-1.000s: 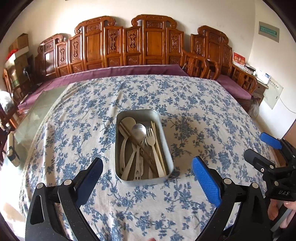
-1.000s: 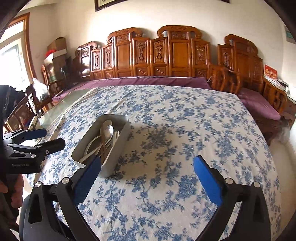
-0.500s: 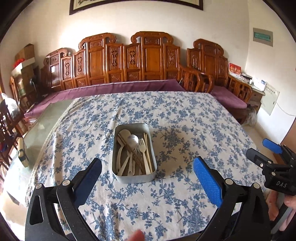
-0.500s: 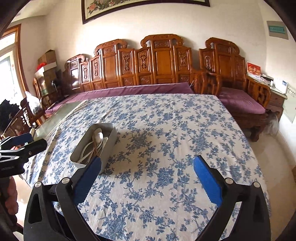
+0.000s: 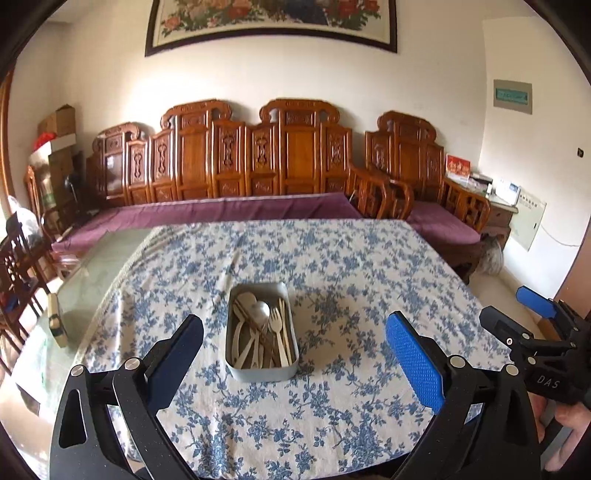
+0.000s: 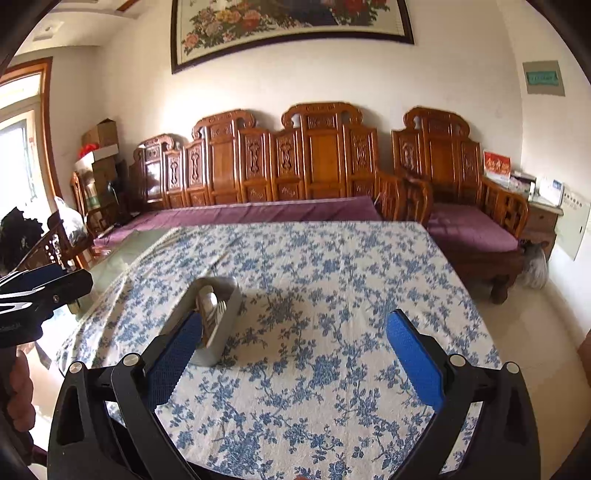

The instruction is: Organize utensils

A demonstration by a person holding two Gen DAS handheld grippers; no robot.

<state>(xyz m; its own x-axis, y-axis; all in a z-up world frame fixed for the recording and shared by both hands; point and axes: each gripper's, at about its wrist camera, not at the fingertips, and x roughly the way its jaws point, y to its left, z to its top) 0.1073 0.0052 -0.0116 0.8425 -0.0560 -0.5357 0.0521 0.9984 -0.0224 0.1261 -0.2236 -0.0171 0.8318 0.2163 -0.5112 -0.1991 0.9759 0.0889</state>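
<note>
My left wrist camera looked forward between my left fingers [image 5: 413, 362] from the near edge of the desk [image 5: 351, 258], facing the carved bench [image 5: 258, 155] at the far wall, with the metal tray [image 5: 261, 332] near and dead ahead. My right wrist camera sat further right, facing the same way, the tray low on its left. Both views shared the desk, tray, bench and painting [image 6: 291, 26], and each caught the other gripper at its edge.
</note>
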